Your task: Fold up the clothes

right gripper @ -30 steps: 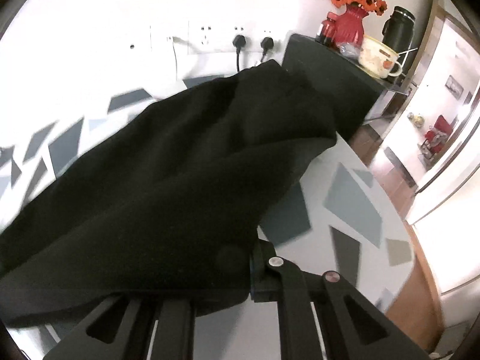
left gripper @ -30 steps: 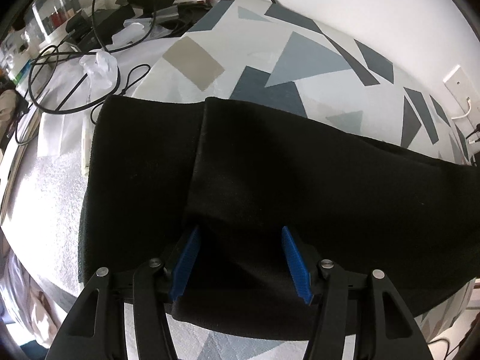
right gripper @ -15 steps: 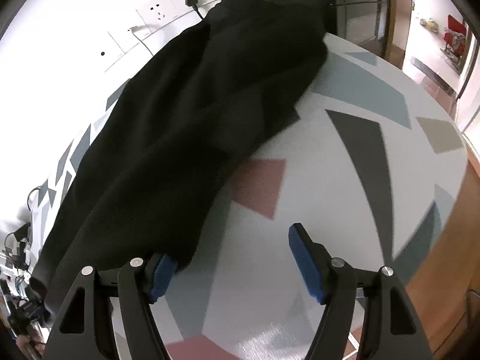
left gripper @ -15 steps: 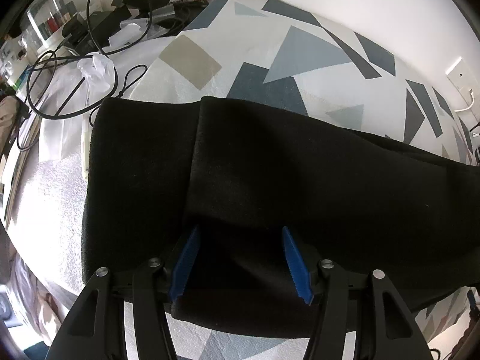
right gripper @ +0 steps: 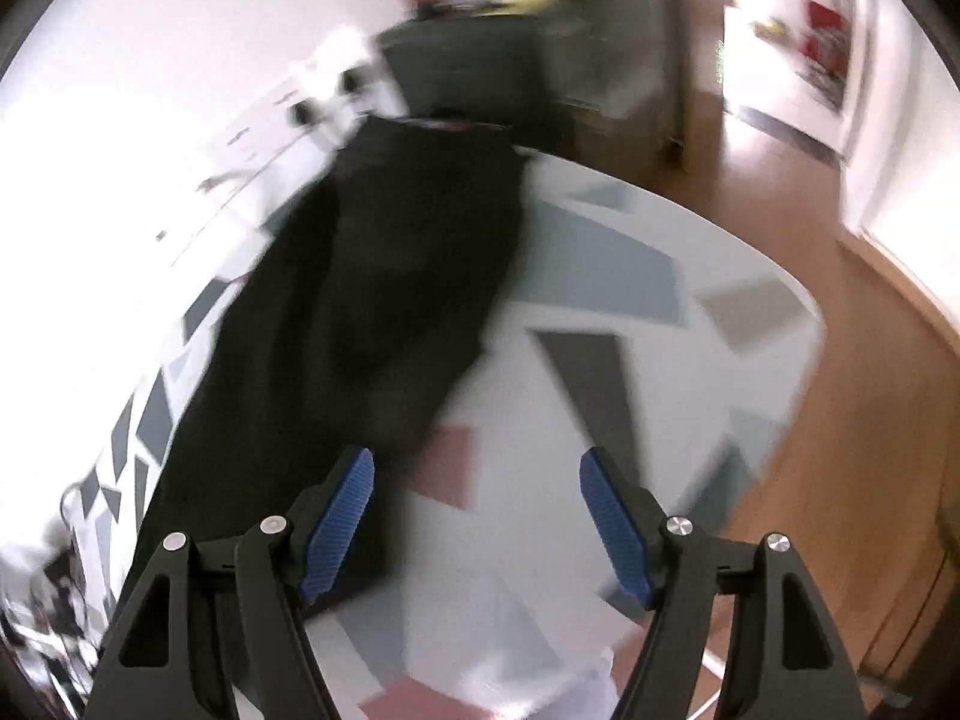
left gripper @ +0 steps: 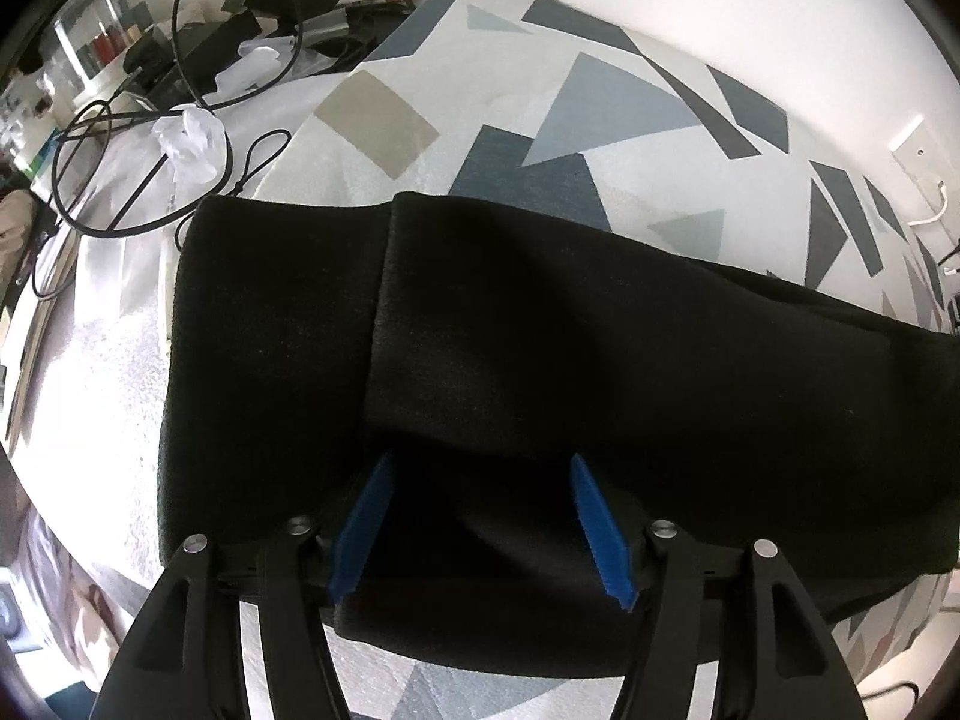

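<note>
A black garment (left gripper: 540, 348) lies folded lengthwise on the table covered with a geometric-patterned cloth (left gripper: 600, 108); one leg overlaps the other at the left end. My left gripper (left gripper: 480, 516) is open, its blue pads (left gripper: 360, 516) spread over the garment's near edge. In the blurred right wrist view the black garment (right gripper: 384, 300) stretches away towards the wall. My right gripper (right gripper: 477, 522) is open and empty above the cloth, its left pad beside the garment's near edge.
Black cables (left gripper: 120, 180), a crumpled plastic bag (left gripper: 192, 132) and black boxes (left gripper: 240, 24) clutter the far left. Wall sockets (right gripper: 324, 102), a dark cabinet (right gripper: 468, 78) and wooden floor (right gripper: 870, 420) lie beyond the table's right end.
My right gripper has let go of the garment, opened, and drawn back over the patterned cloth; the garment has dropped flat. My left gripper has stayed open in place.
</note>
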